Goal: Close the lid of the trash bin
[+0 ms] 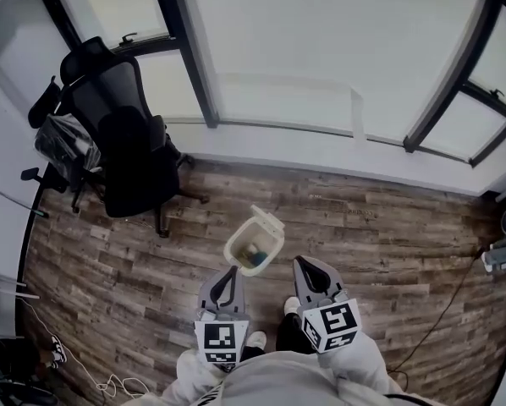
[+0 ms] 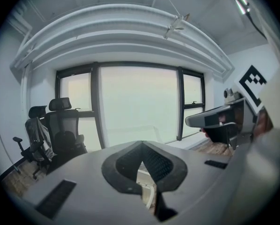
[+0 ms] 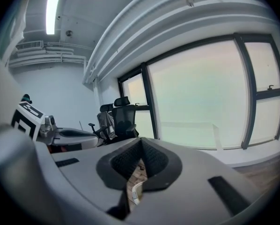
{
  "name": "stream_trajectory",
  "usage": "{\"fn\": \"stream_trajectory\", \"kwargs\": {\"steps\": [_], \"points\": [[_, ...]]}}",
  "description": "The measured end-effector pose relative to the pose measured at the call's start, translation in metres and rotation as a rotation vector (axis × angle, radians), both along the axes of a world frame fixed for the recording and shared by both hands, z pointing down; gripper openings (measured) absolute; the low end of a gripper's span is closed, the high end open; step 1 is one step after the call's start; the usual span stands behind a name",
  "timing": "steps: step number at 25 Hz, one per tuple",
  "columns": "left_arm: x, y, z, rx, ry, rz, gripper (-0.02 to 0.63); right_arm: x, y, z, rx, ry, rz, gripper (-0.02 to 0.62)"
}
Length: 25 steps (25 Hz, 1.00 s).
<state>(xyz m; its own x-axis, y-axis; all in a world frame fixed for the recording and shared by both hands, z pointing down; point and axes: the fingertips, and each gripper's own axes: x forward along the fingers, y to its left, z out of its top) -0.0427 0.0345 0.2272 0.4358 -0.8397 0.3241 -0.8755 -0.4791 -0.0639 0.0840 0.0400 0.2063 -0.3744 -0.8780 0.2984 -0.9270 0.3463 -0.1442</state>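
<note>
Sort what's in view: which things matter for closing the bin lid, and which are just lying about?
Job:
trash bin
its raised lid
left gripper, shut, empty
right gripper, shut, empty

Lying about:
office chair
black floor cable

Small cream trash bin (image 1: 253, 247) on wood floor (image 1: 388, 227), lid (image 1: 267, 221) upright.
</note>
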Motion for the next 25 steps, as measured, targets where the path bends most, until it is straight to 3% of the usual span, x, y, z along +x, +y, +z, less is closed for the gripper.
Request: {"fn": "stream_trajectory", "kwargs": {"steps": [13,25], "points": [[0.034,-0.051,0.025,-0.035,-0.034,-0.136,0.008,0.053,-0.064,0.040,-0.065,-0.031,-0.100,0.023],[0.016,-0.077,0.066,-0.099,-0.043,-0.152,0.008,0.037,-0.101,0.080,-0.147,-0.021,-0.110,0.025]]}}
